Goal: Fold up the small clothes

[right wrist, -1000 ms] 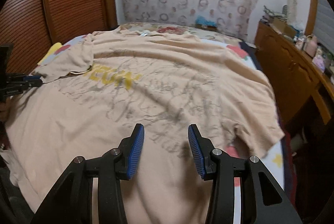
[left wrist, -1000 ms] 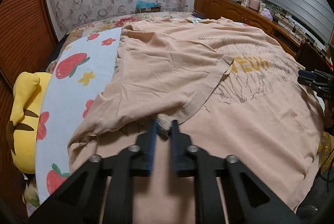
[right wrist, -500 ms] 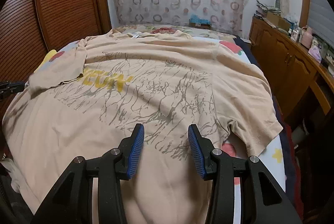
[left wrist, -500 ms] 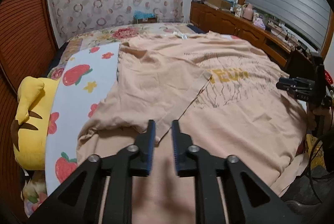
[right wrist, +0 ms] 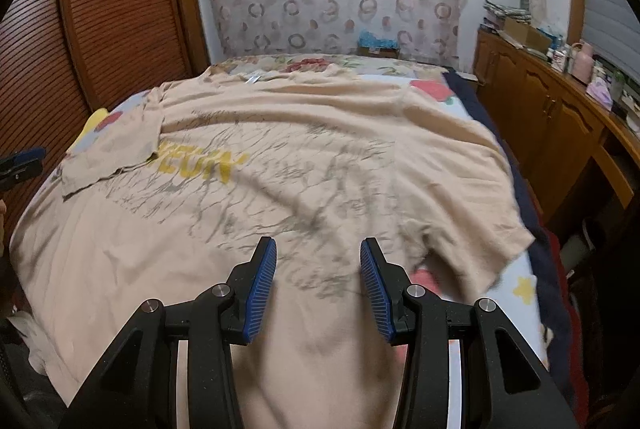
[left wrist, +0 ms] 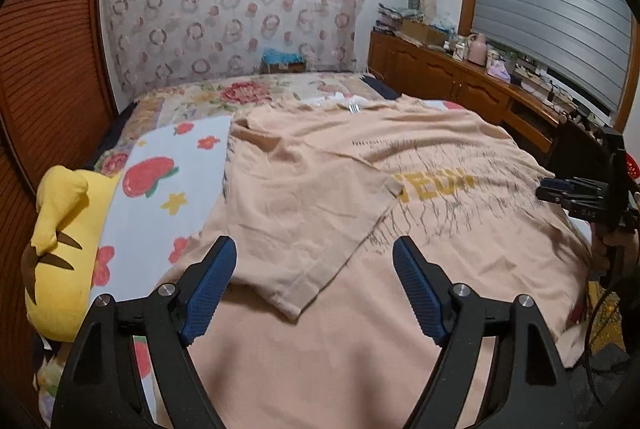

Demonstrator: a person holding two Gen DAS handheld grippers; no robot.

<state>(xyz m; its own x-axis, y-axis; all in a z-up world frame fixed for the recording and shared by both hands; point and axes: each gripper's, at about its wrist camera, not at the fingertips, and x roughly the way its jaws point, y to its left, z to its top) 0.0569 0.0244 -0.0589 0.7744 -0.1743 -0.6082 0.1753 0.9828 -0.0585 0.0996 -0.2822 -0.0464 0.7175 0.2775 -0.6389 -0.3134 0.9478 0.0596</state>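
Partly hidden: T-shirt (left wrist: pixel 400 309) print under folded sleeve (left wrist: pixel 304 213), right side blurred.

T-shirt (right wrist: pixel 304 157) print partly covered by folded sleeve (right wrist: pixel 116 153)

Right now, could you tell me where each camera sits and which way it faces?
Left wrist: on the open left gripper, above the T-shirt's folded sleeve, facing the curtained wall; the right gripper shows at the side.
Right wrist: on the open right gripper, above the shirt's flat sleeve, facing likewise.
Shared: shirt, yellow lettering.
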